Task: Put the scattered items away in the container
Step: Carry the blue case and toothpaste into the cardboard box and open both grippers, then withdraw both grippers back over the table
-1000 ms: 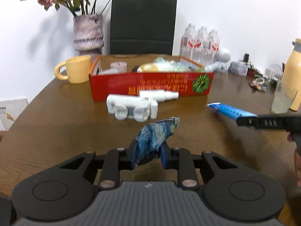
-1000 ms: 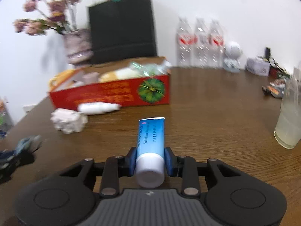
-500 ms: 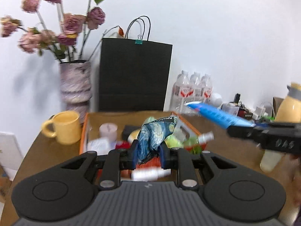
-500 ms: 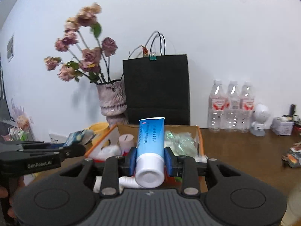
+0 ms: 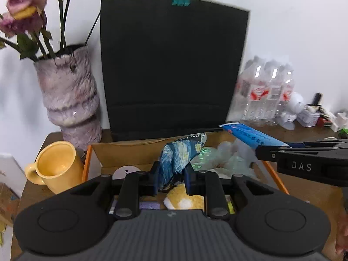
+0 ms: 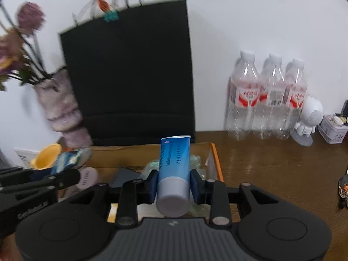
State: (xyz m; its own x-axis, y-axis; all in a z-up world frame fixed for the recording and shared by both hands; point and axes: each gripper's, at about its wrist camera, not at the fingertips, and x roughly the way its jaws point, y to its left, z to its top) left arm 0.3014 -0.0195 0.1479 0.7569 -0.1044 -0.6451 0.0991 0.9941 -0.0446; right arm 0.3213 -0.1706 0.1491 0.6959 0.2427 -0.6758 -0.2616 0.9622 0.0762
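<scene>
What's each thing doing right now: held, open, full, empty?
left gripper: shut on the blue patterned pouch
right gripper: shut on the blue tube, capped
cardboard box: open, partly filled
yellow mug: upright, looks empty
water bottles: upright, capped
black bag: standing

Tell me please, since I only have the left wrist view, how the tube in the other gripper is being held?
Observer: The right gripper is shut on the blue tube, clamped near its white cap end, crimped end pointing forward over the box.
Operator: Thank you. Is the table right of the box occupied?
Observer: Three water bottles stand by the wall; brown tabletop lies between them and the box.
Operator: Is my packet over the box?
Observer: Yes, the left gripper holds the blue packet above its left end.
</scene>
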